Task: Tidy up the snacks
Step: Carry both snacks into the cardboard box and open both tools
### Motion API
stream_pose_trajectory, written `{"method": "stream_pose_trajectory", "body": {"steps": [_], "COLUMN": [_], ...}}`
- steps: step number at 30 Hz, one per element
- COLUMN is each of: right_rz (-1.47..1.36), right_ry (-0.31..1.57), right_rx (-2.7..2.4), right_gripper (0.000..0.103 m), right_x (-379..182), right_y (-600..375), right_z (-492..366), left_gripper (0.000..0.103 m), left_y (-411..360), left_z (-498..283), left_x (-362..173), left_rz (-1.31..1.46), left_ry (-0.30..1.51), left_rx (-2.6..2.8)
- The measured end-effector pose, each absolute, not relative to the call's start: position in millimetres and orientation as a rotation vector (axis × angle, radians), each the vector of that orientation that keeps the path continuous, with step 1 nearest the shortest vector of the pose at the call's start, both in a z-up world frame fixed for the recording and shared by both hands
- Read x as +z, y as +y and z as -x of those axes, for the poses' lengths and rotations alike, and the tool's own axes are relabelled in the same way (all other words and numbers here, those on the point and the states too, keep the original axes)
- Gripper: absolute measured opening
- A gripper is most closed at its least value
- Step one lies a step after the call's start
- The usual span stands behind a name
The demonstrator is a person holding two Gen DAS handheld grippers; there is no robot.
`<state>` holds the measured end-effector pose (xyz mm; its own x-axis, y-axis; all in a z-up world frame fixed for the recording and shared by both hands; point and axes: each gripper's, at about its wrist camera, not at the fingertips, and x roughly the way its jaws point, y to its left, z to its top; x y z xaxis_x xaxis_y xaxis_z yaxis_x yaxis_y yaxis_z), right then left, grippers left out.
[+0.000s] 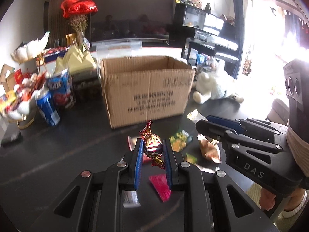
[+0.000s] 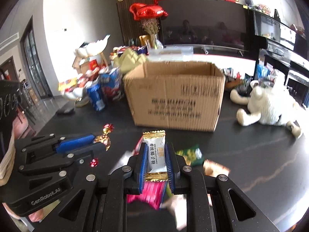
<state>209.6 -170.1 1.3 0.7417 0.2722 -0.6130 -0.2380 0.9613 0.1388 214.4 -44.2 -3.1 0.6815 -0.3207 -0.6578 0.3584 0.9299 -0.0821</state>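
Your left gripper (image 1: 152, 147) is closed on a foil candy (image 1: 152, 145), its blue pads pressed against both sides and its twisted ends sticking out above and below. Your right gripper (image 2: 156, 154) is clamped on a white candy packet (image 2: 155, 152) with gold ends, held upright between the pads. Both are lifted above a dark table (image 1: 77, 147), side by side and near each other, the right one just to the right of the left. Straight ahead stands an open cardboard box (image 1: 146, 89), its near top edge level and its mouth open. A strip of bare table lies between the grippers and the box's front wall. Below the grippers, loose snacks are scattered: a green packet (image 2: 190, 154), a pink packet (image 2: 150, 194), and an orange wrapper (image 1: 209, 150). Left of the box, close to its side, stand a blue can (image 1: 48, 108) and a blue snack box (image 1: 61, 89), with a heaped pile of sweets (image 1: 17, 98) beyond. Right of the box a white plush toy (image 2: 270, 104) lies on the table, with open surface in front of it.
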Motion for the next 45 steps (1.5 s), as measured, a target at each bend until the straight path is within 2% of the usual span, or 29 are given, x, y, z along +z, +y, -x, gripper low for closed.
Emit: {"method": "stream_pose_trajectory", "body": {"steps": [13,24,26,27,28,30,33,41,45], "right_rz": [-0.097,-0.082,-0.078,-0.077,-0.076,-0.073,-0.072,-0.059,-0.056], "right_ry": [0.611,0.612,0.614,0.618,0.619,0.614,0.628,0.619,0.608], "right_rx": [0.225,0.205,0.19,0.182,0.168,0.147,0.143,0.169,0.191], "right_gripper": [0.02,0.02,0.023,0.032,0.036,0.037,0.038,0.042,0.045], "right_x": [53,61,61,61,60,58,55,56,57], "right_y": [-187,-188,-188,-188,-188,-190,-190,-183,-179], "right_z": [-299,-359,-368,-370,-371,-366,-354,-306,-277], "left_gripper": [0.021,0.022,0.03,0.038,0.043,0.045,0.055,0.067,0.067], "left_y": [-59,-67,-65,-62,-59,-54,-48,-38,-32], "left_z": [-306,-382,-390,-390,-389,-379,-363,-297,-261], "left_x": [48,39,38,38,39,40,43,62,64], "left_rz": [-0.059,-0.067,-0.056,-0.045,-0.041,-0.043,-0.05,-0.076,-0.096], "left_ry": [0.695,0.734,0.747,0.747,0.745,0.736,0.722,0.623,0.599], "left_rx": [-0.384,-0.347,-0.313,-0.309,-0.304,-0.29,-0.276,-0.258,-0.245]}}
